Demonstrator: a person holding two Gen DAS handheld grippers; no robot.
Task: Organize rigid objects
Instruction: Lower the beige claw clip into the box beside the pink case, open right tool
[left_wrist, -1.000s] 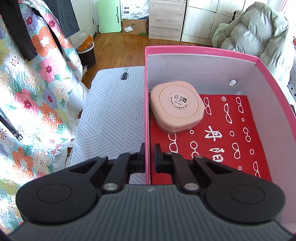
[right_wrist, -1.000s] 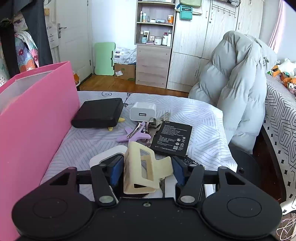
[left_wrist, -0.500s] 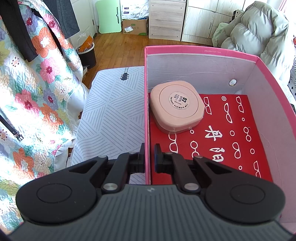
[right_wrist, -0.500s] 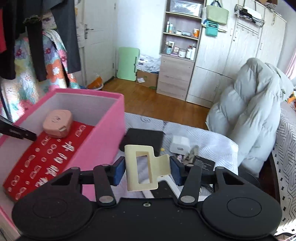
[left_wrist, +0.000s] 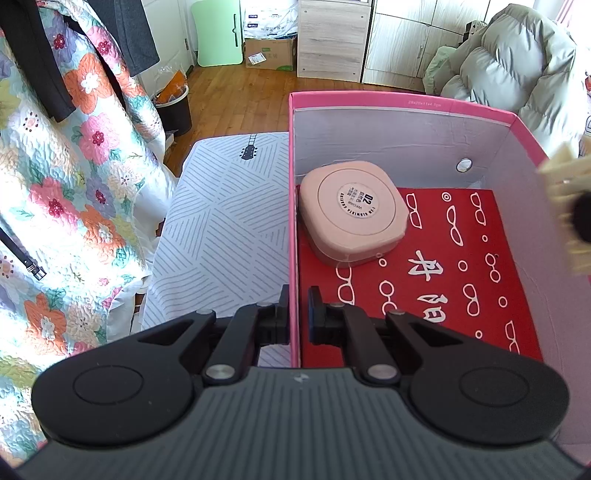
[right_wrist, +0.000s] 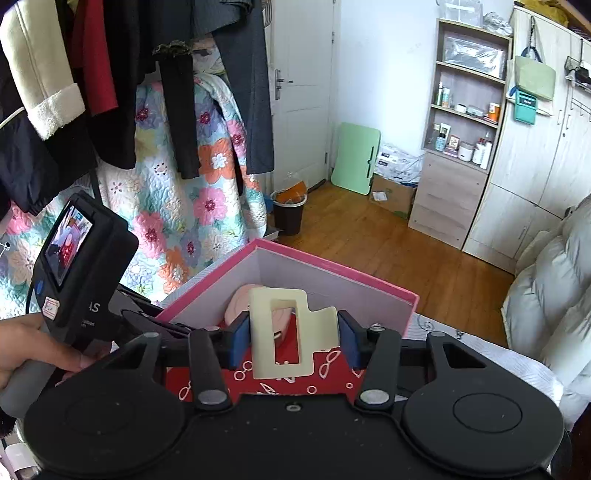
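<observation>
My left gripper (left_wrist: 296, 310) is shut on the left wall of the pink box (left_wrist: 402, 101), one finger on each side. The box has a red printed floor and a round-cornered pink case (left_wrist: 352, 210) in its back left corner. My right gripper (right_wrist: 293, 334) is shut on a cream hair claw clip (right_wrist: 282, 332) and holds it above the pink box (right_wrist: 332, 264). The clip also shows blurred at the right edge of the left wrist view (left_wrist: 567, 210), over the box's right wall.
The box sits on a striped white bedspread (left_wrist: 229, 221). A floral quilt (left_wrist: 62, 177) and dark clothes hang at the left. A grey puffer jacket (left_wrist: 517, 62) lies at the back right. A black bin (right_wrist: 288, 212) and wooden cabinets stand on the floor beyond.
My right gripper has carried the clip left from above the bed to over the box. The clip now enters the left wrist view. My left gripper has stayed on the box wall.
</observation>
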